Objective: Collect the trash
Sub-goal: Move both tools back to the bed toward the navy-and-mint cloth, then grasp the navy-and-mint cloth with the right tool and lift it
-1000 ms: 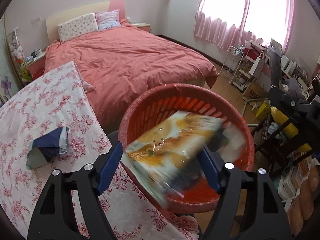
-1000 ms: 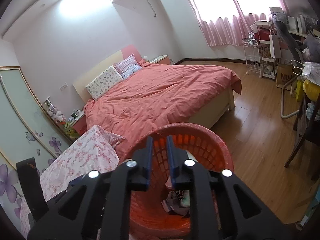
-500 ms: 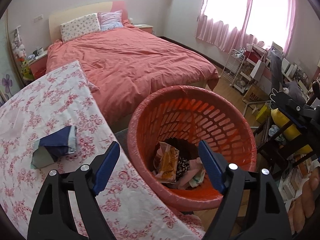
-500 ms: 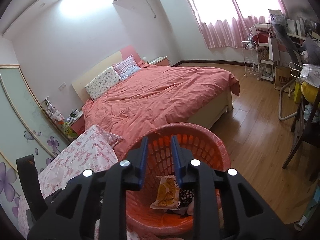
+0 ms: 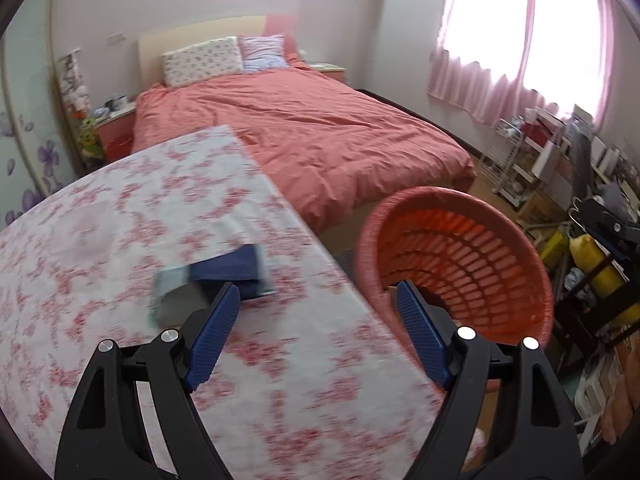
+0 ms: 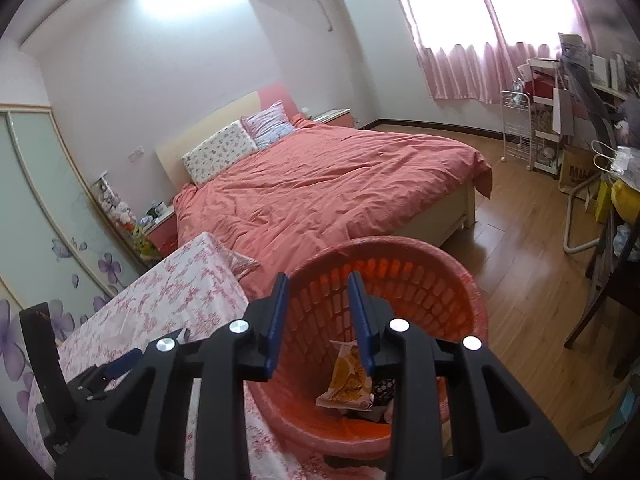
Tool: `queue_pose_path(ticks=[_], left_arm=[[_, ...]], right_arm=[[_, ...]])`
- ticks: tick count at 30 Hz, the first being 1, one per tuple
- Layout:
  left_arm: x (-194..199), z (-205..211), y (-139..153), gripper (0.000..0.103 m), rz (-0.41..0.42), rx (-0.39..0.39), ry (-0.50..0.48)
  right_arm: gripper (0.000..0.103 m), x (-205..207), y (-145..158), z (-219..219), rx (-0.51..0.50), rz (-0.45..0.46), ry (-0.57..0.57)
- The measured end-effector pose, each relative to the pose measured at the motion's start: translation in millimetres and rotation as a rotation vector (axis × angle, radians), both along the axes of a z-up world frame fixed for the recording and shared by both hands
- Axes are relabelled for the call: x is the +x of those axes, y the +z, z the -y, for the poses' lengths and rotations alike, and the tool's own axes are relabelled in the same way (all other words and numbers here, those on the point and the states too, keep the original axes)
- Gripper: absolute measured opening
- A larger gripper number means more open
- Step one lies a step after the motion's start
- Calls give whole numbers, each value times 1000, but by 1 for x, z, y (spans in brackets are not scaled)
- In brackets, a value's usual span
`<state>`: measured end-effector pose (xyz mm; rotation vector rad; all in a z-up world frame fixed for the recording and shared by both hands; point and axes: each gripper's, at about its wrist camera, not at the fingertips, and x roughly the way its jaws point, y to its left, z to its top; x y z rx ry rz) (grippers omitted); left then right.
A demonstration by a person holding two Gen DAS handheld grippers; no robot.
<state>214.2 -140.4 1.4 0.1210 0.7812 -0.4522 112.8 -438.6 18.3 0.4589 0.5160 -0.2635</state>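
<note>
A red slatted basket (image 5: 480,240) stands beside the floral-cloth table (image 5: 120,240); in the right wrist view the basket (image 6: 452,292) holds an orange-and-white wrapper (image 6: 346,380) on other scraps. A dark blue and grey crumpled wrapper (image 5: 218,276) lies on the cloth. My left gripper (image 5: 318,292) is open and empty above the table's edge, its left finger just in front of that wrapper. My right gripper (image 6: 318,284) hangs over the basket's near rim, its jaws opening with nothing between them.
A bed with a coral duvet (image 5: 312,132) fills the room behind the table. A wire rack (image 6: 516,128), shelves and bags crowd the right wall. Dark chair legs (image 6: 600,292) stand on the wooden floor (image 6: 532,280) at right. My left gripper's black body (image 6: 104,368) shows at lower left.
The orange-and-white wrapper left my left gripper and dropped into the basket. My left gripper then swung left from the basket over the table. My right gripper's jaws widened a little.
</note>
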Motion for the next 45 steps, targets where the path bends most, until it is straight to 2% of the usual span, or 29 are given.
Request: queue_pose_path(ticks=[9,17,19,21,28,37,41,45], left_arm=[[13,-80,5,80,47,8,167],[22,-150,2,80,59,28,321],[24,-167,2,83,61,28,352],[23,-179,2,84,61,21,370],[24,-211,0,84,54,3,402],[28,-237,-8,84,30,-21,428],[31,-243,-12,84,19,-28,438],[37,-246,-14,84,13,-28,440]], right_arm=[[43,27,0,-66,-49,-23,149],[45,67,-12,-137,-77,-83,288],[45,78,-16,-156,-99,-103,319],[49,85,-21,-169,-102,-124,339],[49,109,-43,-209,-57,-202,385],[50,141,-70,-230,-35,-292,391],[51,159,-80,-226,6,-304,377],[52,179,-78,-231,11,-276,388]])
